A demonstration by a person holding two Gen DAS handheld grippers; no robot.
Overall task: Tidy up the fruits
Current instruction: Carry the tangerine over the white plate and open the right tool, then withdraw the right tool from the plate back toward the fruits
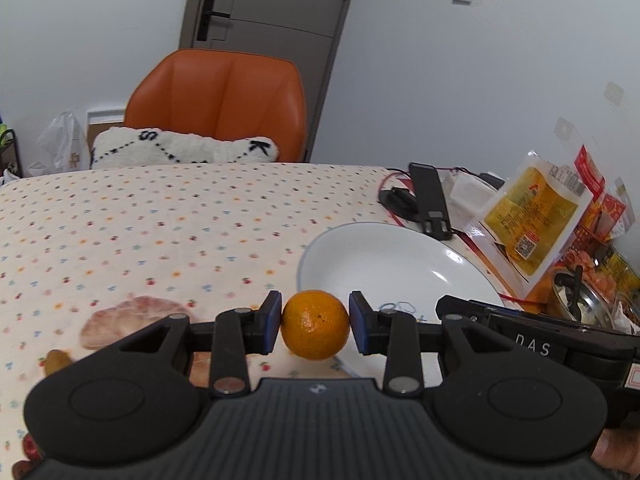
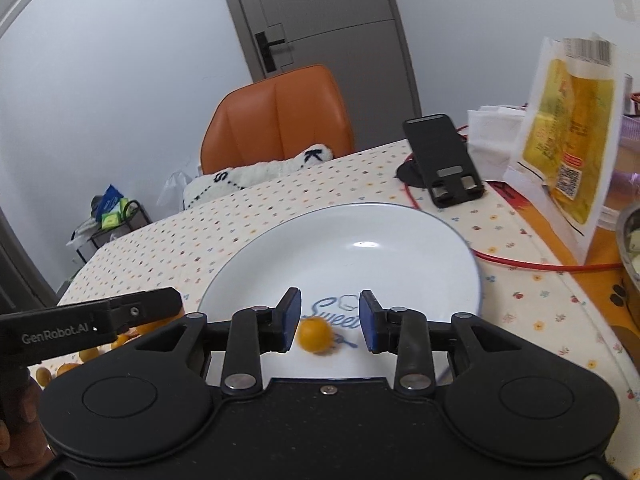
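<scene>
My left gripper (image 1: 315, 314) is shut on a mandarin orange (image 1: 315, 326), both blue pads pressing its sides just left of the white plate (image 1: 360, 236). In the right wrist view, my right gripper (image 2: 330, 316) hangs open over the white plate (image 2: 360, 264). A small orange fruit (image 2: 316, 335), blurred, lies on the plate between the fingers, closer to the left pad and apart from both. The left gripper's body (image 2: 120, 312) shows at the left edge of that view. Several small orange fruits (image 2: 68, 368) lie on the cloth beneath it.
A dotted tablecloth (image 1: 160, 232) covers the table. Behind the plate stand a black phone holder (image 2: 440, 156), a red cable (image 2: 540, 266) and a yellow snack packet (image 2: 568, 128). A metal bowl (image 1: 576, 300) sits at the right. An orange chair (image 1: 224, 104) with a cushion is across the table.
</scene>
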